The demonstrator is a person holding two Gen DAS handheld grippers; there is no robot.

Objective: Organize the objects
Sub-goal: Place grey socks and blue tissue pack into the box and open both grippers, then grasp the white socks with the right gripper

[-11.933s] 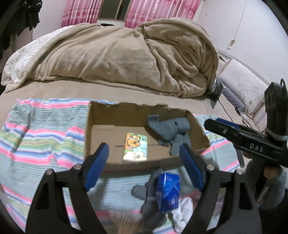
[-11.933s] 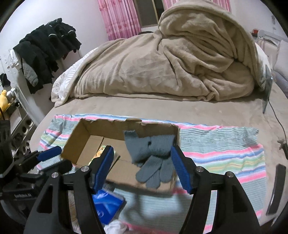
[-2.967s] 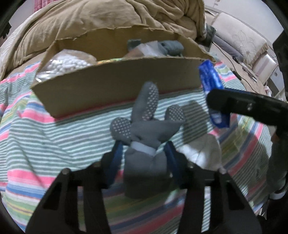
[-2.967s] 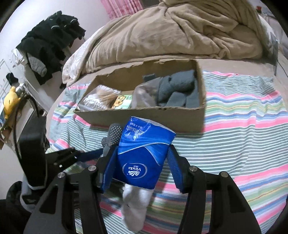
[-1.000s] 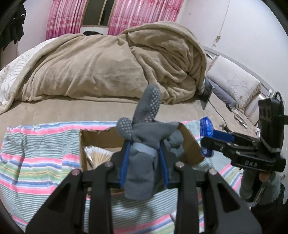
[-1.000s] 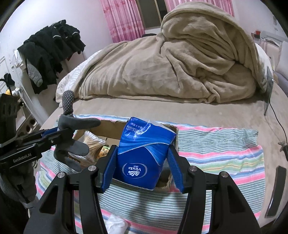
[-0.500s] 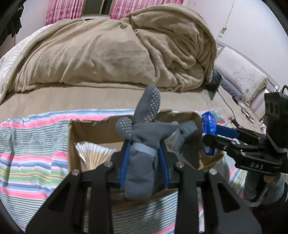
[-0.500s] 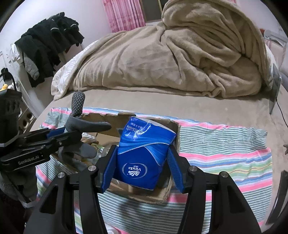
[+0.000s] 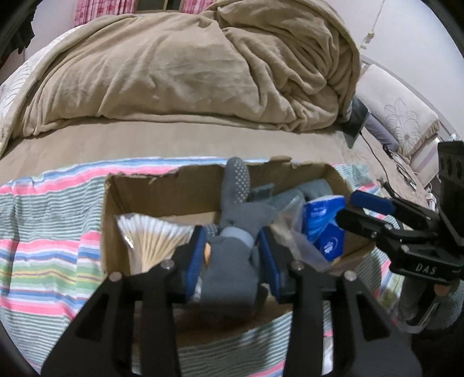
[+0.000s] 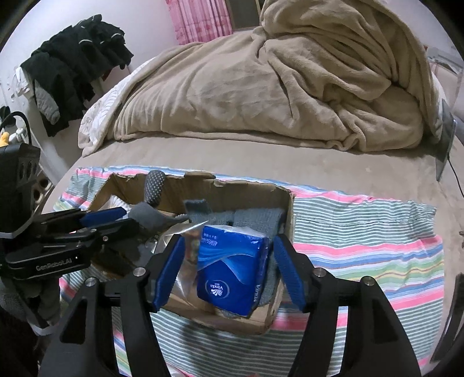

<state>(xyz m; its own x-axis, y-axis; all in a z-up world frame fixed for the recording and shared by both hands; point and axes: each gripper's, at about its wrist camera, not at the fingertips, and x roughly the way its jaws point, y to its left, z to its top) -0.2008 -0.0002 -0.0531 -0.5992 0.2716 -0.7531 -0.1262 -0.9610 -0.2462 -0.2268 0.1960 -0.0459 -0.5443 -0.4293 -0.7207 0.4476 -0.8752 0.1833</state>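
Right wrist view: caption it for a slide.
Open right gripper releases blue Vinda tissue pack into cardboard box on striped cloth.

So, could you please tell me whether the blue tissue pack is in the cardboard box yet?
In. The blue tissue pack sits inside the cardboard box, and the right gripper is open, its fingers clear of it.

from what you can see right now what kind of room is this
Most likely a bedroom: a bed with a rumpled tan blanket, pink curtains at the window, dark clothes hanging by the wall.
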